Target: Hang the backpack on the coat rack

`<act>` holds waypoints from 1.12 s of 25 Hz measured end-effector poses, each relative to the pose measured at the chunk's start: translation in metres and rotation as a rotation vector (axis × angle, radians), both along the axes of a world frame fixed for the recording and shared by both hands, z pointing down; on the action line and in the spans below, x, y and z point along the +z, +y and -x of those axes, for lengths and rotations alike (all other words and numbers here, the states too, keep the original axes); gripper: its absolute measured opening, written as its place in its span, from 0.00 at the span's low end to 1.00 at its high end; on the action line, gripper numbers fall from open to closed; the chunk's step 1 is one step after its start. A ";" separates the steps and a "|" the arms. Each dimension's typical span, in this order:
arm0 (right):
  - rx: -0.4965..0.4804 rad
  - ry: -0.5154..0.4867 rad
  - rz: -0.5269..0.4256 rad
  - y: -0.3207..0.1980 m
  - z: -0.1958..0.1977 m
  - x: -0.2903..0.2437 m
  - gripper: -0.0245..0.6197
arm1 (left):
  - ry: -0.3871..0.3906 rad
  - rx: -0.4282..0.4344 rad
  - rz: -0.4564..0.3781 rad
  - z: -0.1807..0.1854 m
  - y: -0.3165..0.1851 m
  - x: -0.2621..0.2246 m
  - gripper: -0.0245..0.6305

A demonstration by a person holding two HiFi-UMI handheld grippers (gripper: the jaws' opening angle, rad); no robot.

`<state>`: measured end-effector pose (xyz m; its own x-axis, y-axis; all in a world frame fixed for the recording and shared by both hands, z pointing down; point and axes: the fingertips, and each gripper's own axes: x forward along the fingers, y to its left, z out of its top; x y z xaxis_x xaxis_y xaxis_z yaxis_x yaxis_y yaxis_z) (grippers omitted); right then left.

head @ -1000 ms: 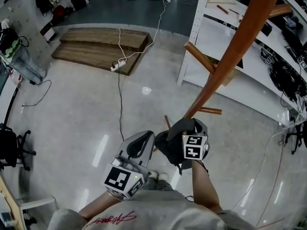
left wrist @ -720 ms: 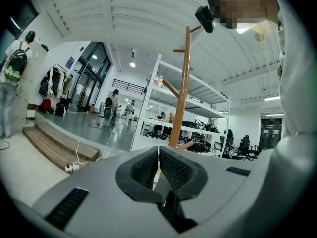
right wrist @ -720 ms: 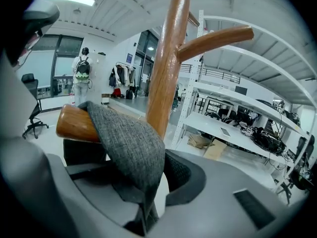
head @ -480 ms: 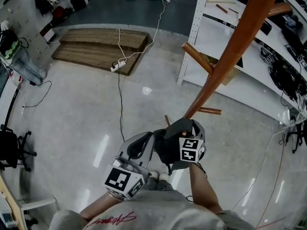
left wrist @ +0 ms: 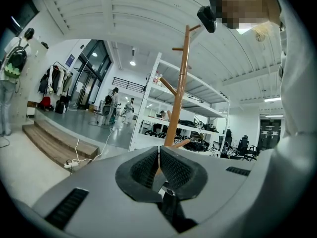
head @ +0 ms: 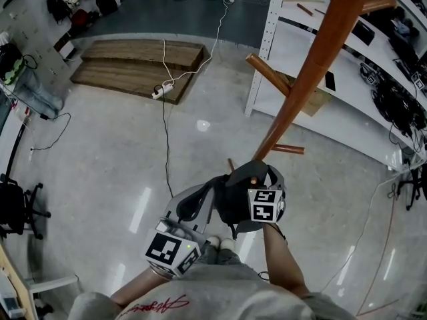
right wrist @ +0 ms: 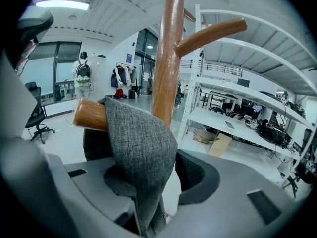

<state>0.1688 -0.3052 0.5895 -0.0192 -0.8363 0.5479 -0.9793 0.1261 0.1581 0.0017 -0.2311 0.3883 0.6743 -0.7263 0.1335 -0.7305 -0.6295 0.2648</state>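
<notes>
The dark grey backpack (head: 233, 199) hangs in front of me at the foot of the slanting wooden coat rack pole (head: 313, 72). Its grey strap (right wrist: 141, 148) lies draped over a short wooden peg (right wrist: 91, 115) of the rack (right wrist: 166, 58). My right gripper (right wrist: 158, 182) has just been opening: the strap still runs between its jaws, but a gap shows beside the right pad (right wrist: 198, 177). The left gripper (left wrist: 158, 165) is shut with its pads together and nothing between them, just left of the backpack (head: 200, 199).
White metal shelving (head: 267, 39) stands right behind the rack. A low wooden platform (head: 140, 65) and a cable with a power strip (head: 163, 92) lie on the glossy floor ahead. An office chair (head: 17, 205) is far left. A person with a backpack (right wrist: 82, 76) stands far off.
The backpack's top and the right gripper's marker cube have shifted slightly left. The left gripper has stayed where it was.
</notes>
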 end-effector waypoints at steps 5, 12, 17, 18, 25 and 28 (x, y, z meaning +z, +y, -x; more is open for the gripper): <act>-0.010 0.013 0.018 0.006 0.001 0.005 0.30 | 0.002 0.005 -0.006 -0.002 0.008 -0.001 0.07; -0.011 0.011 0.028 0.027 -0.001 0.002 0.32 | 0.010 0.010 -0.006 -0.002 0.016 -0.003 0.07; -0.010 -0.006 -0.028 0.043 0.004 -0.023 0.33 | 0.022 0.027 -0.020 -0.004 0.026 -0.006 0.07; -0.007 -0.008 -0.050 0.046 0.005 -0.033 0.33 | 0.023 0.031 -0.023 -0.005 0.028 -0.007 0.07; -0.017 -0.047 -0.328 0.078 0.018 -0.145 0.15 | 0.030 0.082 -0.050 -0.014 0.047 -0.014 0.07; -0.035 -0.092 -0.420 0.094 0.022 -0.185 0.09 | 0.036 0.103 -0.064 -0.018 0.054 -0.019 0.07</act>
<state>0.1464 -0.2107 0.4044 -0.0845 -0.9843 0.1549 -0.9881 0.1028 0.1145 0.0202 -0.1768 0.3696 0.7495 -0.6590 0.0629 -0.6515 -0.7174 0.2467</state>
